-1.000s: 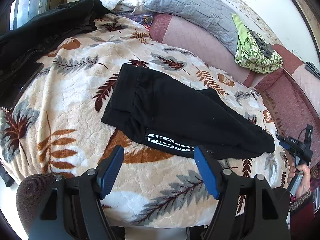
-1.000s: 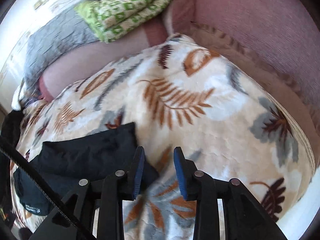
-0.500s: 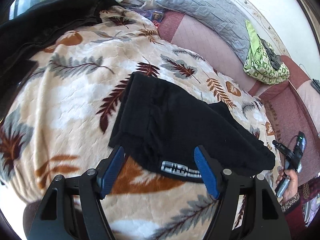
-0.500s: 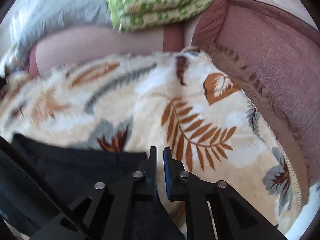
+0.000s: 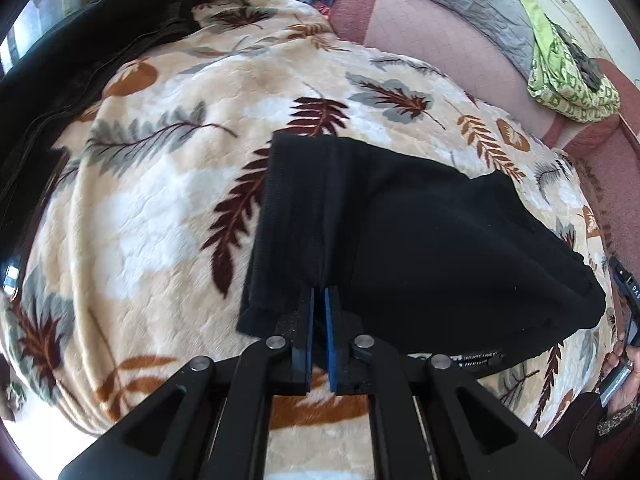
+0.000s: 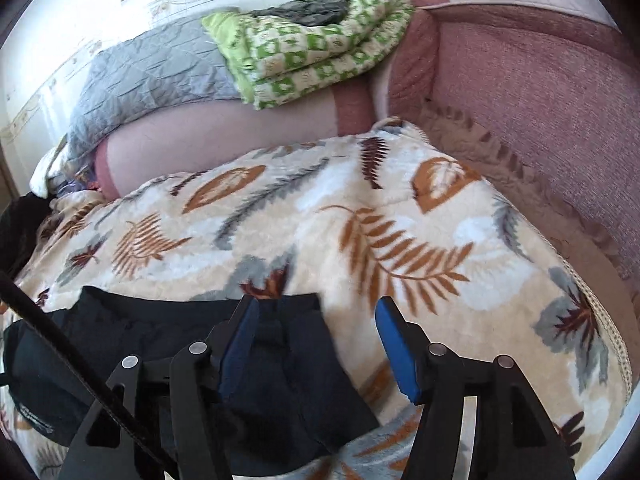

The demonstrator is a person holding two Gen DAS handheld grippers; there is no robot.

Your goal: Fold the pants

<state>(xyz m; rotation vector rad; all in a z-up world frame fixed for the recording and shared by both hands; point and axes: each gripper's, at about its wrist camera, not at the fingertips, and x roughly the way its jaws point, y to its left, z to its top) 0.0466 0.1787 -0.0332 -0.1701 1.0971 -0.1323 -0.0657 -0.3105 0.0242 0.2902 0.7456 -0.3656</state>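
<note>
Pants (image 5: 420,240) lay half-folded mid-blanket (image 5: 160,208). Left gripper (image 5: 319,300) was clenched on the pants' near edge — right gripper (image 6: 316,344) hung released over the cuff end. Judged step: gripping for the next fold; right needs a pinch first. Black coat (image 5: 80,40) sat beyond the pants, likely no obstruction.

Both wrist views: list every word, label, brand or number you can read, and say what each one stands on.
White print on a band of the black pants, left view: too blurred to read.
White print on the pants, right view: too small to read.
"DAS" on the right gripper's body; remainder cut off.
Nothing else legible.
</note>
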